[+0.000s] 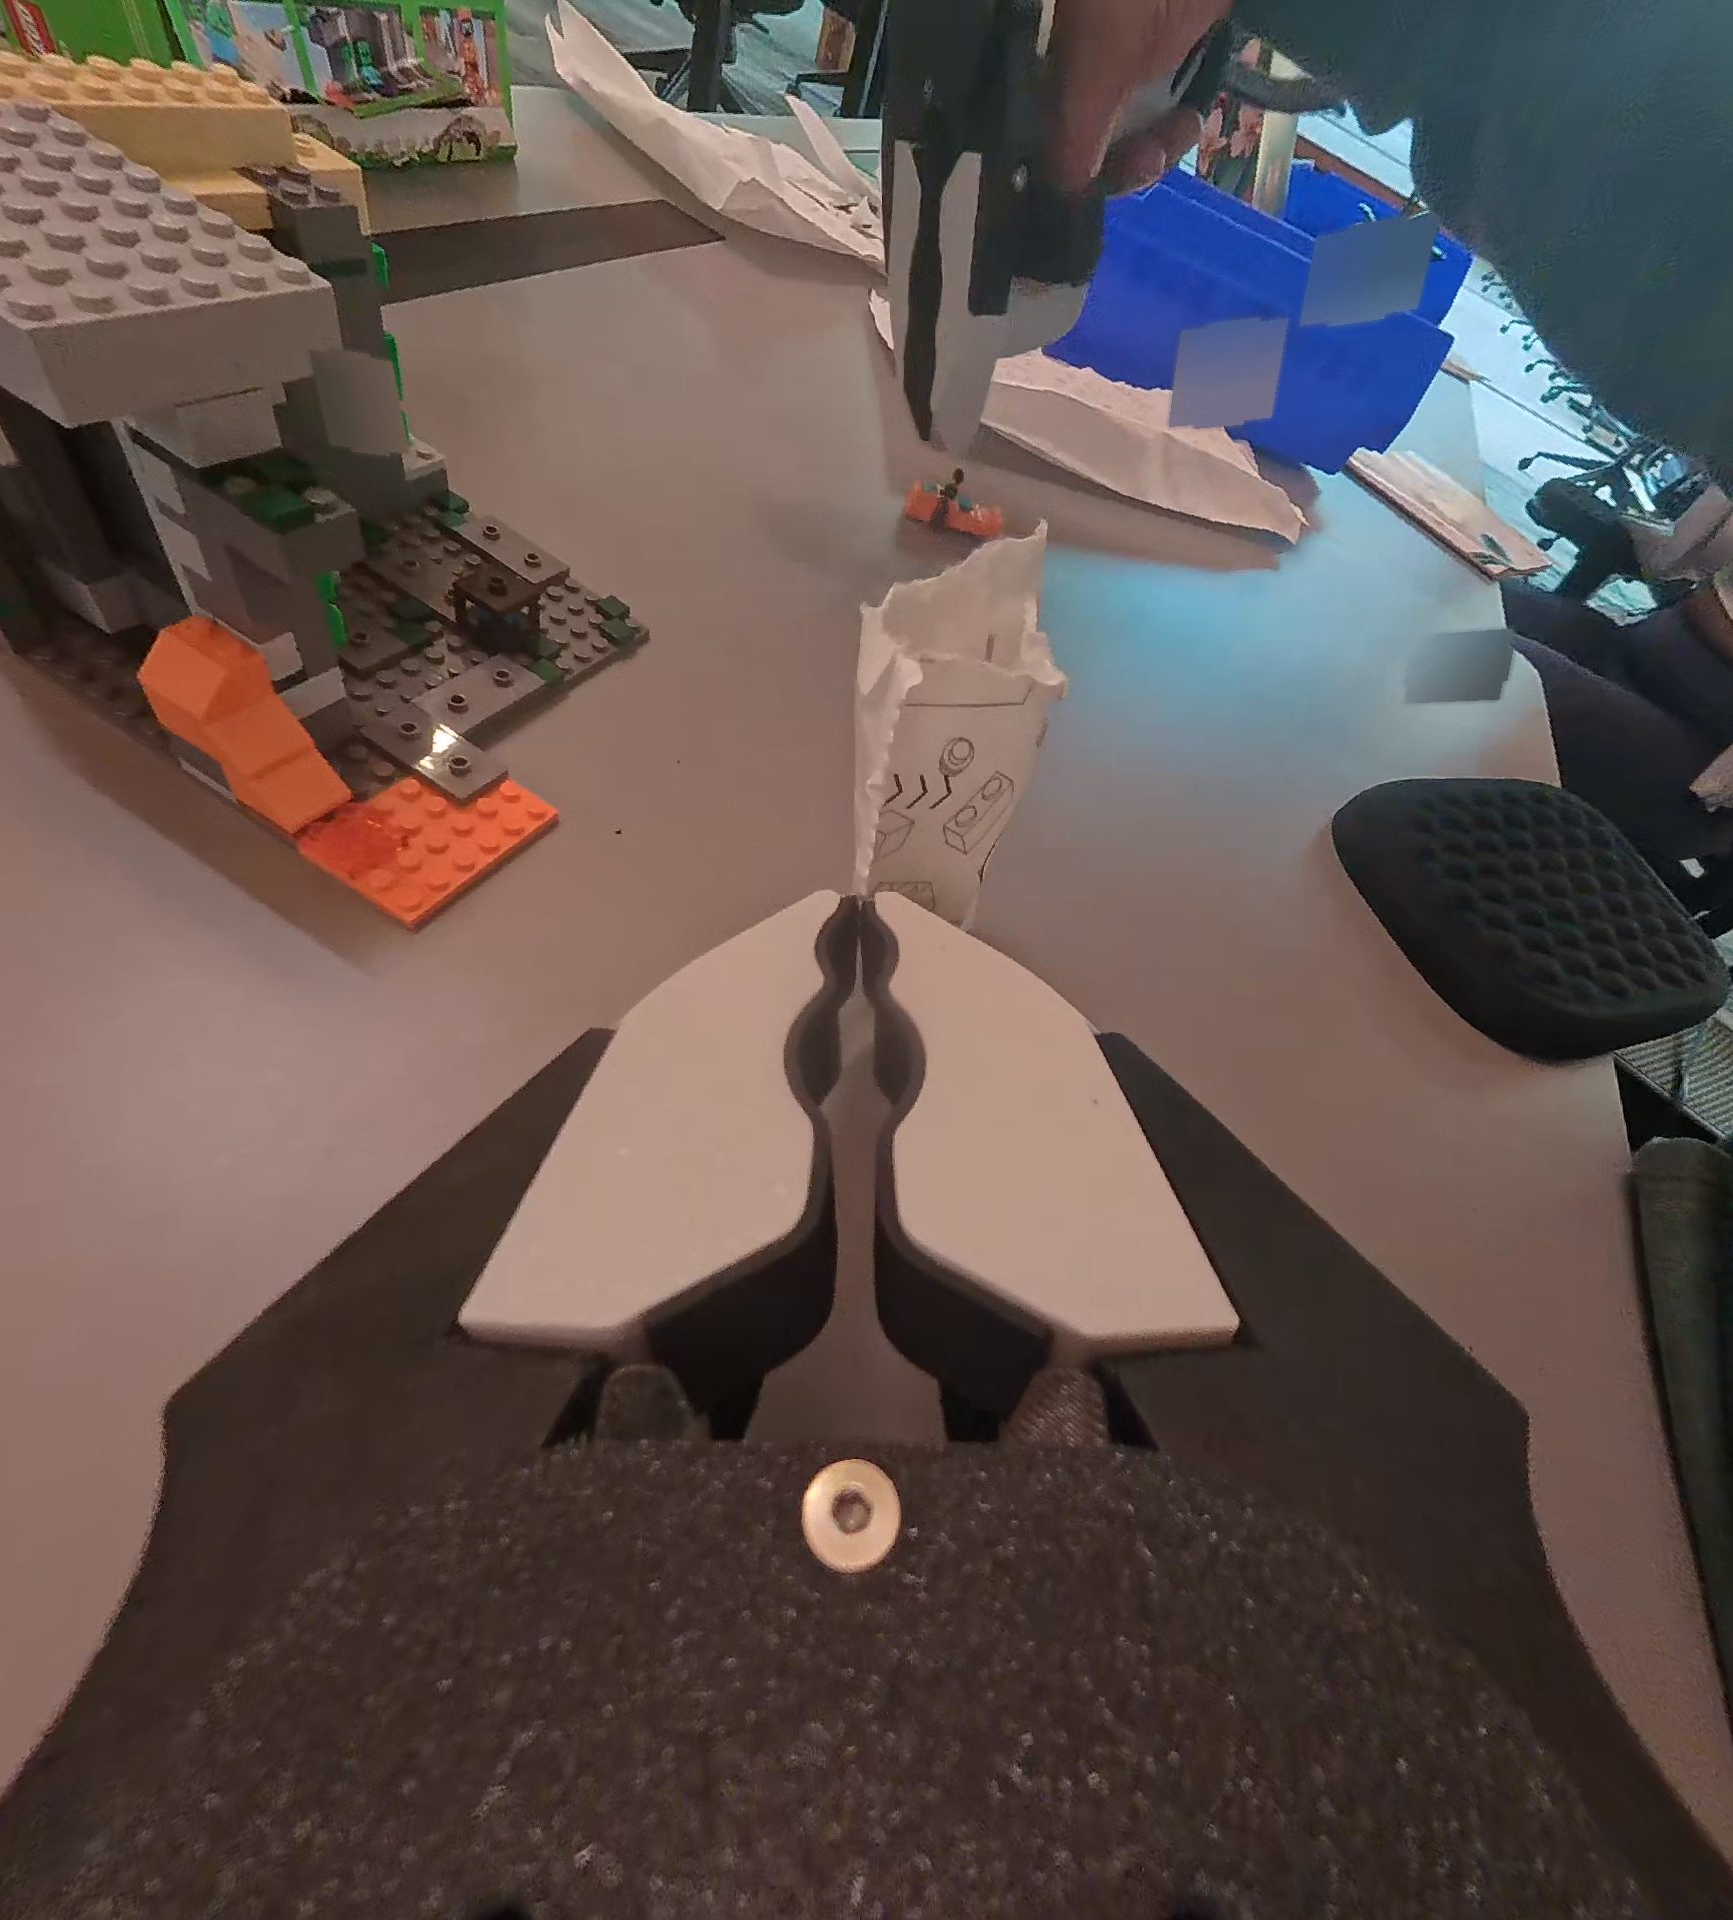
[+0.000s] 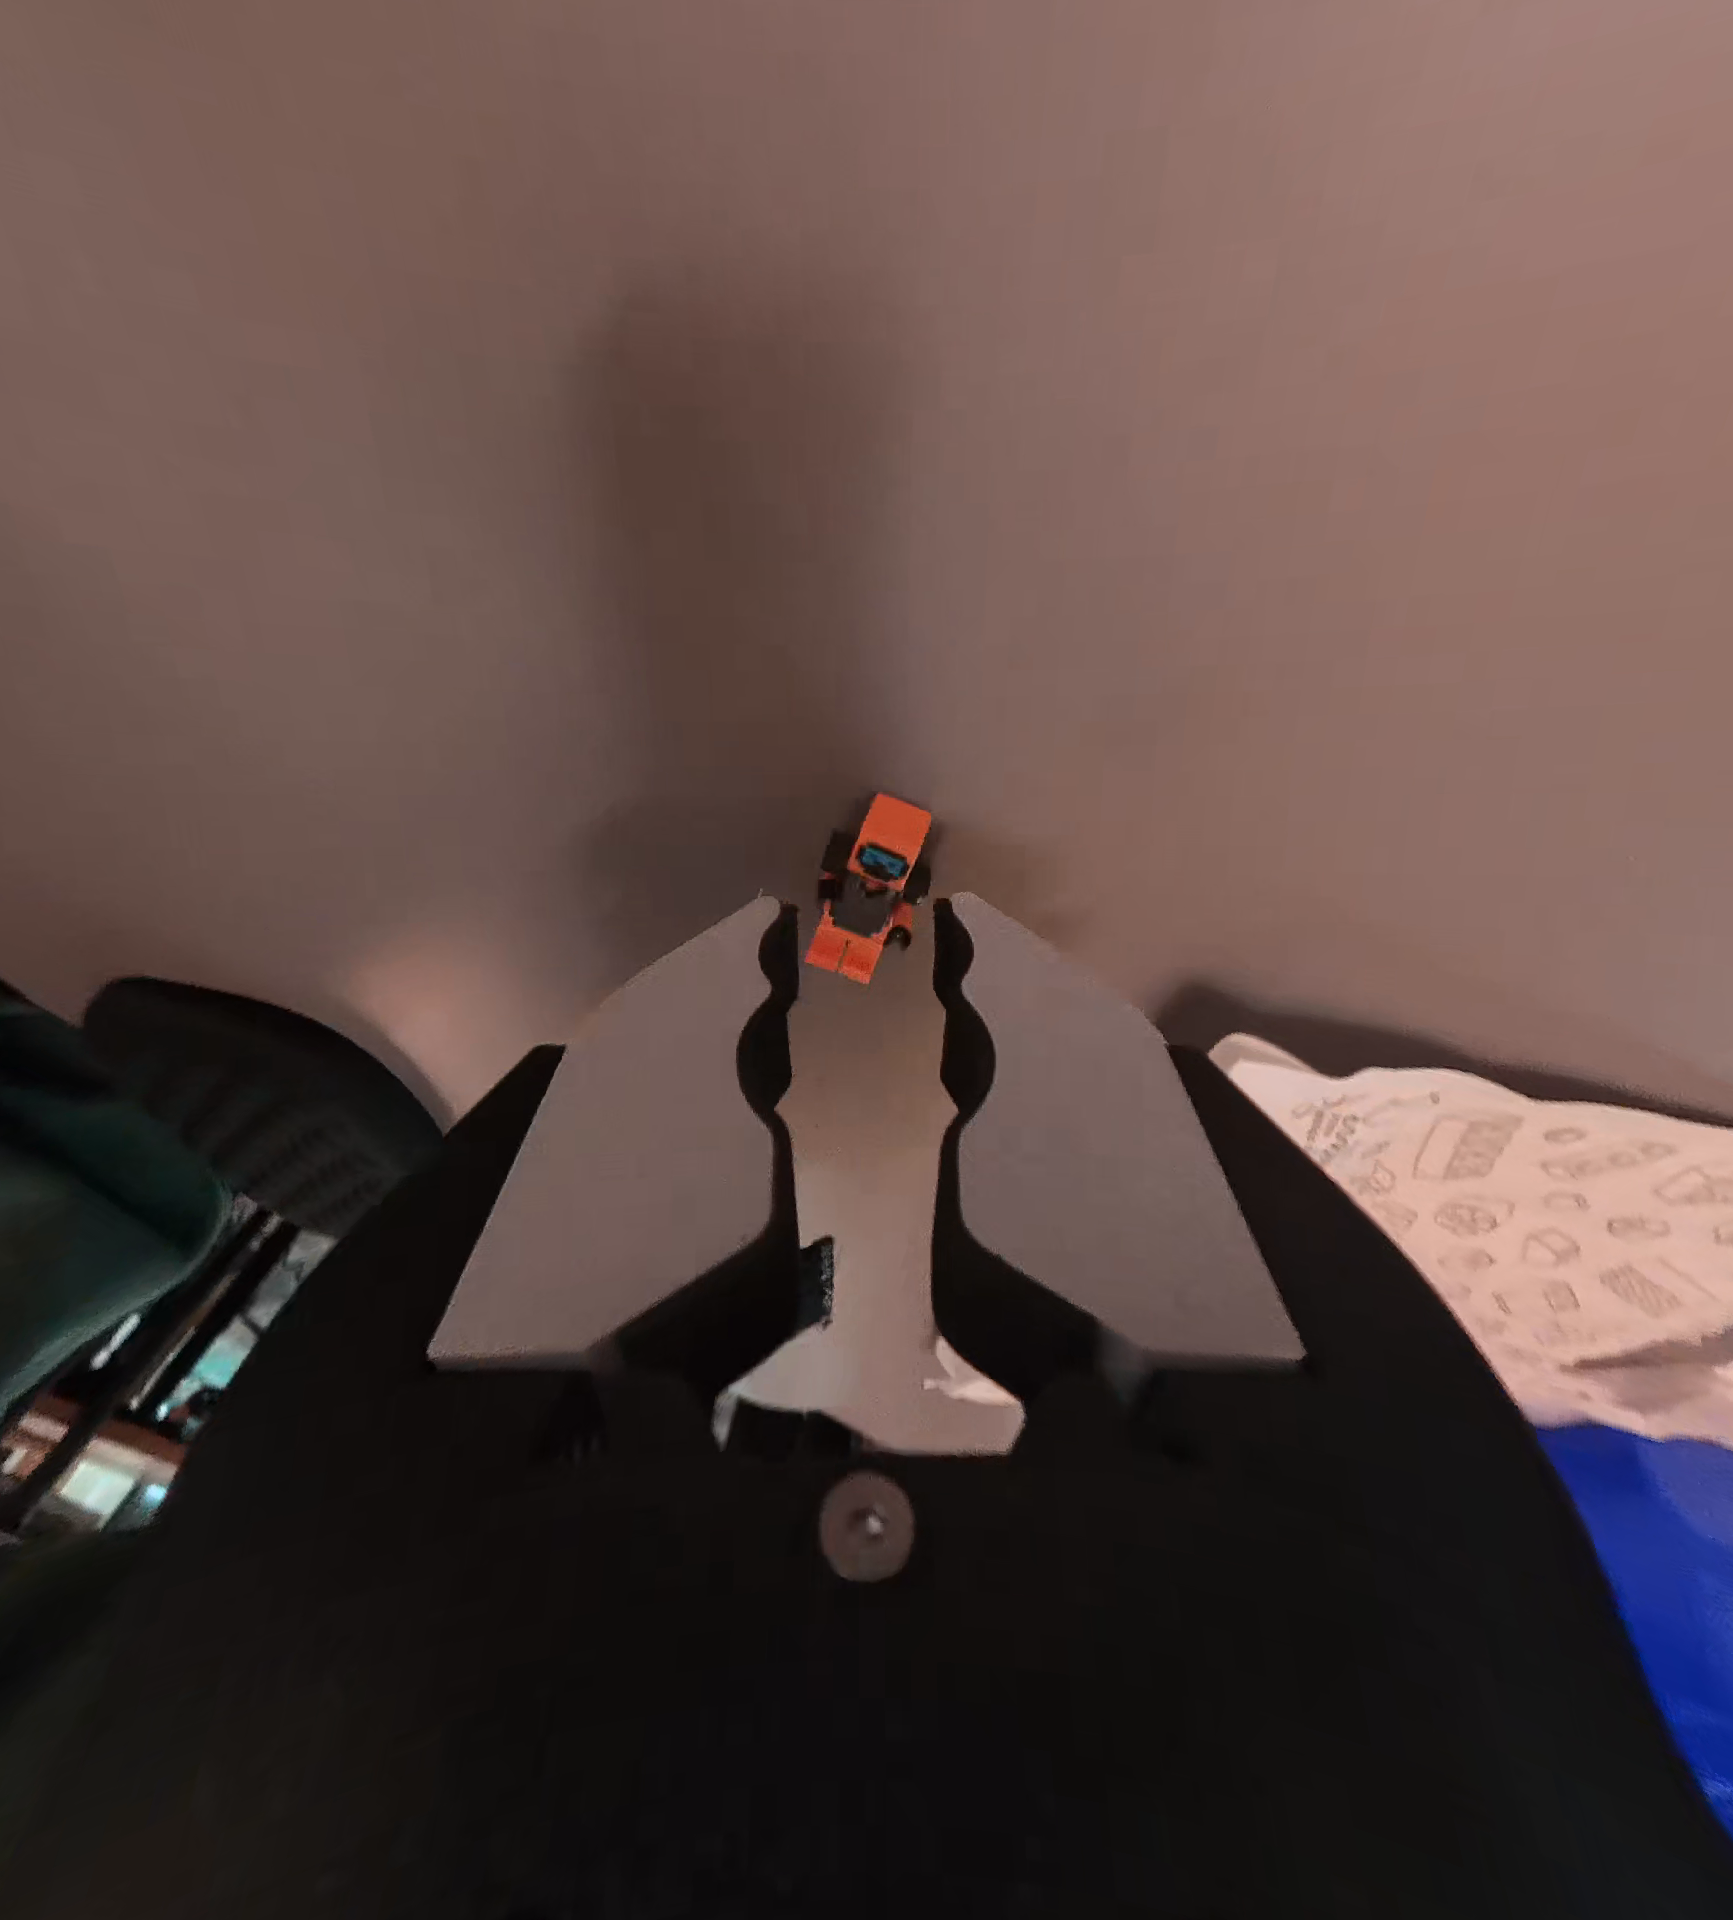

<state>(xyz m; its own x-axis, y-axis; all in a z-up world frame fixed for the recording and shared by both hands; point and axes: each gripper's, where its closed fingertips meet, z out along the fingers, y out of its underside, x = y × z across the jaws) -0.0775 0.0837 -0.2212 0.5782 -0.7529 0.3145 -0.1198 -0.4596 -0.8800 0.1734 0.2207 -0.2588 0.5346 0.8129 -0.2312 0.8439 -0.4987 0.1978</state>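
Note:
My left gripper (image 1: pixel 860 914) is shut on the torn edge of a white paper bag (image 1: pixel 955 727) printed with brick drawings; the bag stands up from the fingertips over the grey table (image 1: pixel 696 416). My right gripper (image 2: pixel 867 906) is open. A small orange toy figure (image 2: pixel 870 883) with a blue visor lies on the table between and beyond its fingertips, and neither pad touches it. In the left wrist view the right gripper (image 1: pixel 935 421) points down just above the same figure (image 1: pixel 955 509).
A grey, green and orange brick model (image 1: pixel 249 540) stands at the left, with a toy box (image 1: pixel 353 62) behind it. Torn white paper bags (image 1: pixel 1132 457) and a blue bin (image 1: pixel 1277 332) lie at the back right. A black chair (image 1: pixel 1527 914) is at the table's right edge. The left gripper's tips are roughly 30 cm from the right gripper's.

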